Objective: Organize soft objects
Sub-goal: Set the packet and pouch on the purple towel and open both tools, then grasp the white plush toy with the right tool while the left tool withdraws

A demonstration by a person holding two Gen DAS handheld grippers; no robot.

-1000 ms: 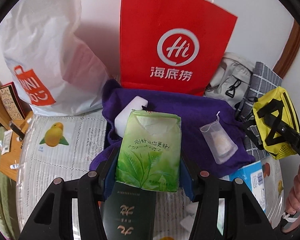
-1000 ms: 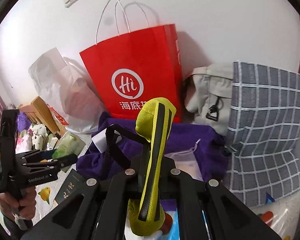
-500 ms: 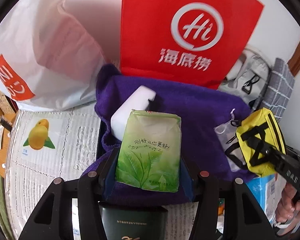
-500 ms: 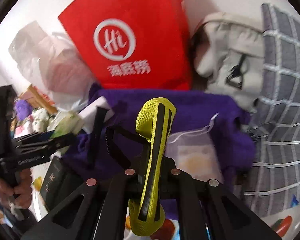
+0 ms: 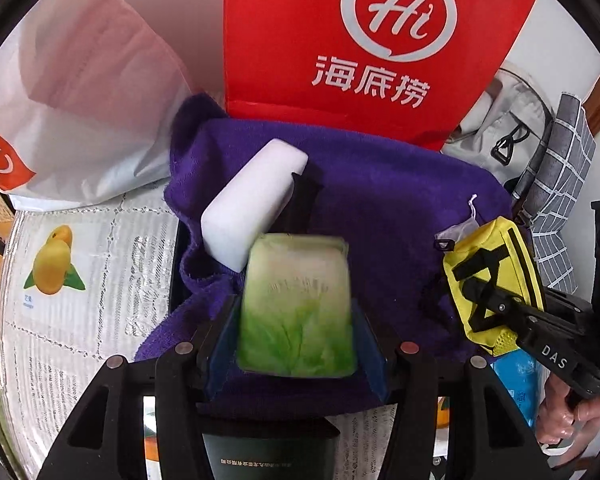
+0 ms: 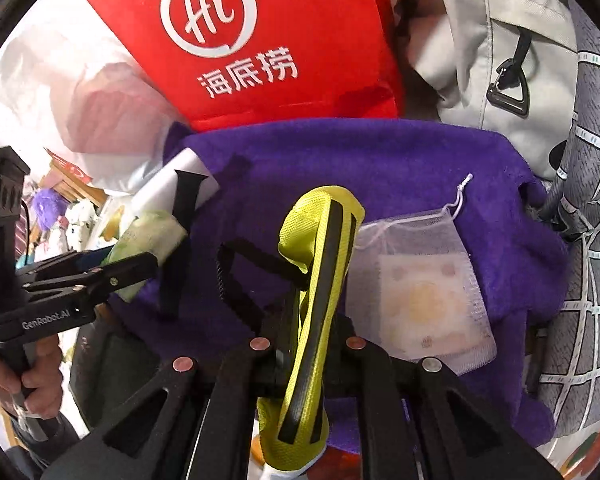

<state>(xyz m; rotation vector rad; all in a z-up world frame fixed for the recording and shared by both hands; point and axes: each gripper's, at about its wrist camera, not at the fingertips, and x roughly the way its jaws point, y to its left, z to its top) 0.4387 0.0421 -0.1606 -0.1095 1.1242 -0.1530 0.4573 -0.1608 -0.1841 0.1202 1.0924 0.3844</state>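
Left fingers [image 5: 296,330] clamping blurred green tissue pack [image 5: 296,304], purple towel [image 5: 380,208] beneath

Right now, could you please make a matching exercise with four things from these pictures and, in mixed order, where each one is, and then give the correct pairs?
Things:
1. green tissue pack
2. yellow pouch
3. white foam block
4. mesh drawstring bag

Places:
A. lying flat on the purple towel, to the right of the right tool
B. gripped in the left tool
C. resting on the purple towel, just behind the green pack
D. gripped in the right tool

Pairs: 1-B, 2-D, 3-C, 4-A
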